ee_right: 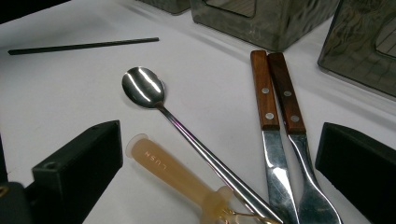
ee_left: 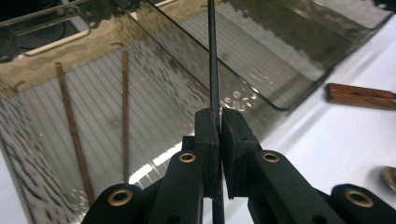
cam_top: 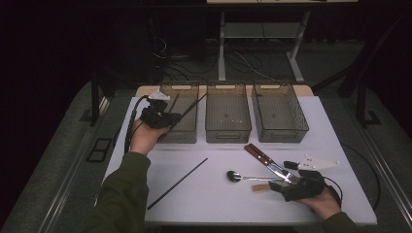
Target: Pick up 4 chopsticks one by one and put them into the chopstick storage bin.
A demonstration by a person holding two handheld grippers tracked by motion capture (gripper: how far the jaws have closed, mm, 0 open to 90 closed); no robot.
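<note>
I had the left gripper (ee_left: 219, 140) clamped on a black chopstick (ee_left: 213, 70), its two jaws pressed flat against the thin shaft, and I was carrying it over the left bin (cam_top: 180, 132), the nearest of three clear bins at the far edge of the table (cam_top: 218, 204). To do this step well, I judged that I should bring the stick lengthwise along the bin before letting go, so that it dropped flat beside the two brown chopsticks (ee_left: 72, 126) already lying on the ribbed floor, rather than catching a tip on the wall or bridging the rim. A low, level release would have kept it from bouncing out.

In the left gripper view the shaft ran straight up from between the jaws and out over the near corner of the bin; in the high view it looked to cross the rim at a slant, though that view was dark and I could not be sure how high its far end stood above the bin.

A second black chopstick (cam_top: 178, 183) lay on the table near my left forearm, well apart from the bins. My right gripper (cam_top: 296, 187) rested with jaws wide apart, nothing between the pads, a spoon (ee_right: 142, 87), a pale handle (ee_right: 173, 175) and two wooden-handled knives (ee_right: 273, 88) lying just ahead of it.
</note>
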